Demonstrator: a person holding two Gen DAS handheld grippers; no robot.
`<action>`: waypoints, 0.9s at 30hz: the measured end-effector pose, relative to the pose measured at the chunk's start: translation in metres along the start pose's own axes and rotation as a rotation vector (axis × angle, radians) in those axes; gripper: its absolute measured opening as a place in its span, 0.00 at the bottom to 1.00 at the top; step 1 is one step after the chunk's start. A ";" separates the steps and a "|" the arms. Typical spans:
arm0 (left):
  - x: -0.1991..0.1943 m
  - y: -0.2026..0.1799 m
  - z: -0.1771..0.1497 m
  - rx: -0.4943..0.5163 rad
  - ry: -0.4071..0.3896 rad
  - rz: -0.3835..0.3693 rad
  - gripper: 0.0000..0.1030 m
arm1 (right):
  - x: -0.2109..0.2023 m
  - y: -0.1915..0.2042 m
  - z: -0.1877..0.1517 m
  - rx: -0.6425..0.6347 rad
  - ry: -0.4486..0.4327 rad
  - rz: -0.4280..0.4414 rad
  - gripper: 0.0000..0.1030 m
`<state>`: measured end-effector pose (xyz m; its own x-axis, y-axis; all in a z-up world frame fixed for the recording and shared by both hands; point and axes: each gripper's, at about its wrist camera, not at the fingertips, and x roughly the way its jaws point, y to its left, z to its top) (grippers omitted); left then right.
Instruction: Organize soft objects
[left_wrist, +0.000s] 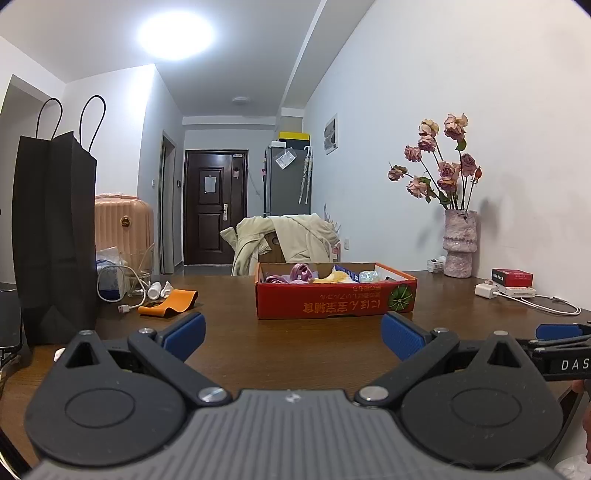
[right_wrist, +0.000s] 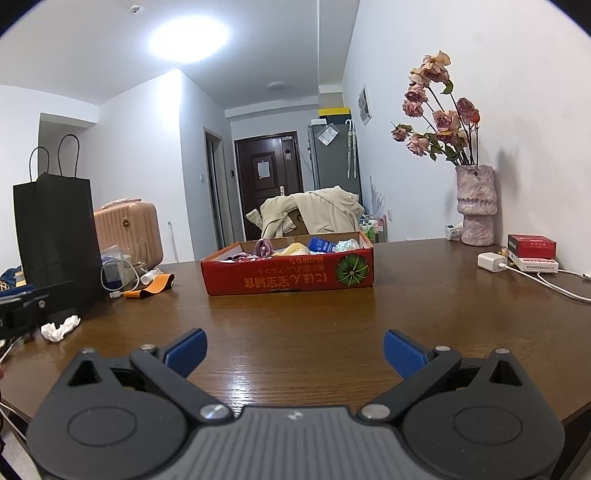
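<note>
A red cardboard box stands on the brown wooden table, holding several soft items, pink, yellow and blue. My left gripper is open over bare wood, well short of the box. My right gripper is open too, nothing between its blue pads. A crumpled white tissue lies on the table to the left, near the black paper bag. An orange strap lies left of the box.
A glass jar, white cable and small bottles crowd the left by the bag. A vase of dried roses, a red packet and white charger with cable sit at the right. A chair with a beige coat stands behind.
</note>
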<state>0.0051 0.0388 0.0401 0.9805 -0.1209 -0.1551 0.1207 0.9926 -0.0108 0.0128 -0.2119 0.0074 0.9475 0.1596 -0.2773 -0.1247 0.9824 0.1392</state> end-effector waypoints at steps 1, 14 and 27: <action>0.000 0.000 0.000 0.000 0.000 -0.001 1.00 | 0.000 0.000 0.000 0.001 -0.001 -0.002 0.99; -0.001 0.000 0.001 0.007 -0.015 0.007 1.00 | 0.000 -0.001 0.000 -0.002 -0.006 -0.001 0.99; -0.001 0.000 0.000 0.016 -0.022 0.009 1.00 | 0.000 0.001 0.000 -0.005 -0.008 0.002 1.00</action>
<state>0.0039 0.0390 0.0405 0.9846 -0.1126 -0.1338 0.1145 0.9934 0.0062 0.0129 -0.2112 0.0073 0.9496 0.1604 -0.2695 -0.1278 0.9826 0.1345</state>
